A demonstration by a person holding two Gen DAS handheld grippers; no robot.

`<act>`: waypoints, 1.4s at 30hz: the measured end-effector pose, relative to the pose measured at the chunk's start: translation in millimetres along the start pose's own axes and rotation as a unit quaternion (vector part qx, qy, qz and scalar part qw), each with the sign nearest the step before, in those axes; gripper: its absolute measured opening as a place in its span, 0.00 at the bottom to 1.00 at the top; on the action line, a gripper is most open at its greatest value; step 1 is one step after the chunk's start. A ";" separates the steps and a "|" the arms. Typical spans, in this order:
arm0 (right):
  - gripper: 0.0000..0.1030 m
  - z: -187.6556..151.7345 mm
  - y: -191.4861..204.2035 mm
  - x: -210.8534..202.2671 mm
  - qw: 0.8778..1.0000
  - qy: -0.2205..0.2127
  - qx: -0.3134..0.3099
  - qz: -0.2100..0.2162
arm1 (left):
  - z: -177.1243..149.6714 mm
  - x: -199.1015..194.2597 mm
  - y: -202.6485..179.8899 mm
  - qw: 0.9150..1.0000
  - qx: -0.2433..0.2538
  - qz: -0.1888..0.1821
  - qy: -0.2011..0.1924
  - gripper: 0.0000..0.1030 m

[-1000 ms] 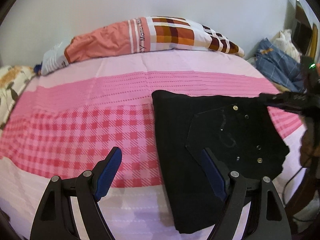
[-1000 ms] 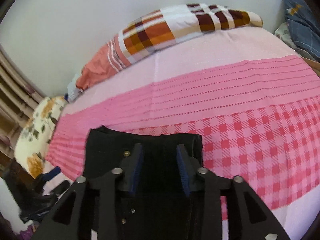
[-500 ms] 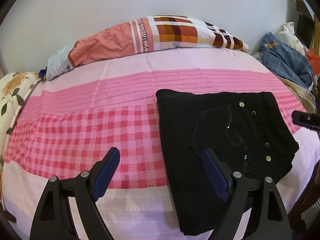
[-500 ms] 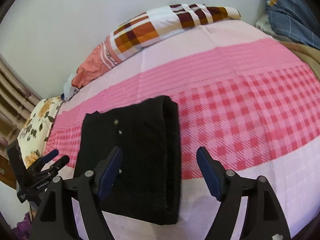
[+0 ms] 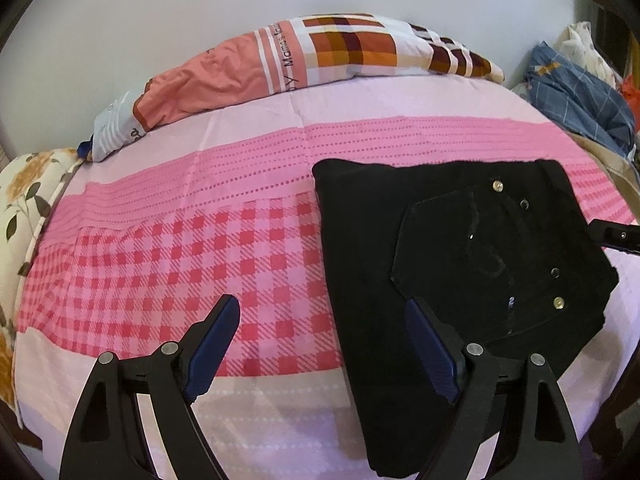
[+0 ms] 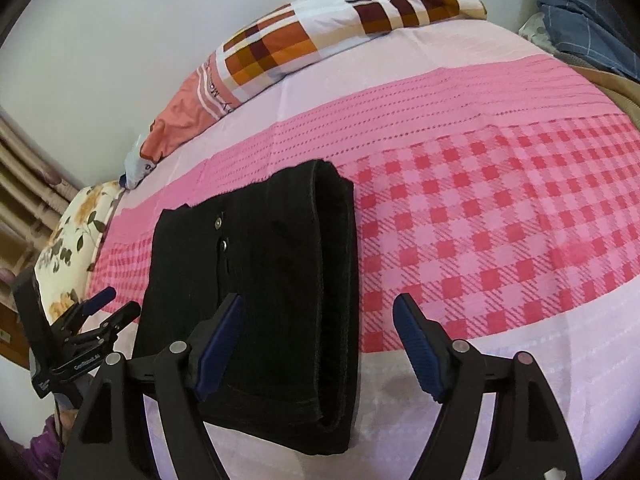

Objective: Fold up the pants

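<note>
**Pants lying folded, both grippers hanging apart and empty**

From the left wrist view, the black pants are lying as a compact folded stack on the pink checked bedspread, filling the frame from about 1 to 5 o'clock, pocket and rivets facing up. The left gripper is hovering with its jaws spread wide, holding nothing; its right finger is showing in front of the stack's near edge, though whether it is touching the cloth I cannot tell. The likely risk here is that finger catching the top layer and dragging the fold open. A patterned pillow is resting at 12 o'clock, well apart.

From the right wrist view, the pants are sitting from 9 o'clock to centre, the thick rolled fold edge facing 3 o'clock. The right gripper is likewise standing wide apart and empty, straddling that fold edge. The bulky fold is looking springy, so it could be relaxing open unless pressed flat. The left gripper is showing at 8 o'clock, just beside the stack
</note>
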State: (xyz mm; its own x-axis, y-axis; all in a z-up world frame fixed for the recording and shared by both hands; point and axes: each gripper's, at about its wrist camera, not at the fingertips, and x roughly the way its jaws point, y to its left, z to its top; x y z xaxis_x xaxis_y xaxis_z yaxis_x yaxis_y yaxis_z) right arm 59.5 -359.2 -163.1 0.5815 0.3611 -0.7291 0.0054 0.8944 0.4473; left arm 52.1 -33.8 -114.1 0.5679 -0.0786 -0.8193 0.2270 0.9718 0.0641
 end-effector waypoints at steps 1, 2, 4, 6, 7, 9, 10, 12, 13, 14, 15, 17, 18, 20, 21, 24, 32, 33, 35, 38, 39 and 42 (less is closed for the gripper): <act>0.72 -0.1 -0.3 2.0 1.000 0.003 0.001 0.003 | -0.5 1.3 -0.5 1.000 0.001 0.002 0.001 0.82; 0.72 -0.1 -0.4 4.4 1.000 0.006 0.002 0.010 | -0.6 3.5 -0.6 1.000 0.002 0.002 0.004 0.82; 0.72 -0.5 0.5 9.3 1.000 0.015 0.000 0.015 | -1.4 7.1 -0.5 1.000 0.003 0.001 0.008 0.82; 0.72 -1.0 1.9 12.1 1.000 0.020 -0.003 0.017 | -1.6 11.1 0.2 1.000 0.002 0.000 0.013 0.82; 0.72 -1.0 2.2 13.4 1.000 0.023 -0.003 0.020 | -1.7 13.0 0.5 1.000 0.003 0.000 0.016 0.82; 0.72 -0.4 2.8 17.1 0.999 0.028 -0.002 0.027 | -1.5 16.5 0.4 1.000 0.005 0.002 0.020 0.82; 0.72 -0.4 2.7 18.4 0.999 0.031 -0.002 0.028 | -1.8 17.7 0.4 1.000 0.005 0.002 0.021 0.82; 0.72 0.4 2.9 22.9 0.999 0.038 -0.003 0.033 | -1.6 20.1 0.8 1.000 0.005 -0.002 0.022 0.82; 0.72 1.1 3.1 25.4 0.998 0.042 -0.004 0.035 | -1.2 21.4 1.1 1.000 0.005 -0.004 0.022 0.82; 0.72 1.2 3.4 28.5 0.998 0.048 -0.006 0.039 | -0.8 23.3 1.2 1.000 0.005 -0.008 0.023 0.83; 0.72 1.1 3.4 32.4 0.998 0.053 -0.007 0.042 | -0.4 25.3 1.2 1.000 0.005 -0.014 0.025 0.83; 0.73 1.3 4.9 37.3 0.997 0.056 -0.009 0.046 | 0.0 29.7 1.5 0.999 0.004 -0.028 0.024 0.84; 0.73 2.2 7.3 38.7 0.997 0.056 -0.014 0.047 | 0.2 32.5 1.5 0.999 0.005 -0.034 0.026 0.84; 0.71 4.6 9.6 42.4 0.997 0.059 -0.021 0.047 | 0.7 43.0 5.1 0.997 -0.002 -0.060 0.041 0.84; 0.60 5.9 10.9 43.9 0.997 0.061 -0.024 0.044 | 1.5 47.9 10.8 0.995 -0.016 -0.084 0.050 0.84; 0.40 9.2 13.7 47.8 0.995 0.078 -0.023 0.064 | 6.4 55.6 32.4 0.981 -0.059 -0.174 0.068 0.82; 0.27 23.9 14.9 35.4 0.986 0.081 0.040 0.139 | 14.8 49.8 46.6 0.947 -0.107 -0.298 0.049 0.31; 0.27 26.6 21.0 32.4 0.984 0.081 0.045 0.154 | 15.9 48.8 53.6 0.944 -0.118 -0.304 0.046 0.30; 0.27 33.7 37.4 28.4 0.980 0.080 0.045 0.176 | 18.7 44.9 63.5 0.940 -0.129 -0.314 0.040 0.30; 0.27 54.8 74.0 27.5 0.973 0.077 0.031 0.214 | 30.0 32.4 79.2 0.937 -0.137 -0.319 0.020 0.30; 0.25 66.1 90.6 30.0 0.969 0.073 0.025 0.233 | 36.4 27.8 87.3 0.938 -0.141 -0.316 0.011 0.30; 0.23 102.5 140.1 48.0 0.962 0.062 -0.006 0.264 | 56.2 15.6 124.2 0.944 -0.162 -0.288 -0.025 0.30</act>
State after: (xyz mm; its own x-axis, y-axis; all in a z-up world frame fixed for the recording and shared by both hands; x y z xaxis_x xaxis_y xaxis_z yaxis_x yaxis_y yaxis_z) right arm 171.7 -243.6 -82.3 0.3985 0.7944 -0.4584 -0.2741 0.5802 0.7670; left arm 133.6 73.1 -86.9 0.4632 -0.6161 -0.6371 0.2595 0.7816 -0.5673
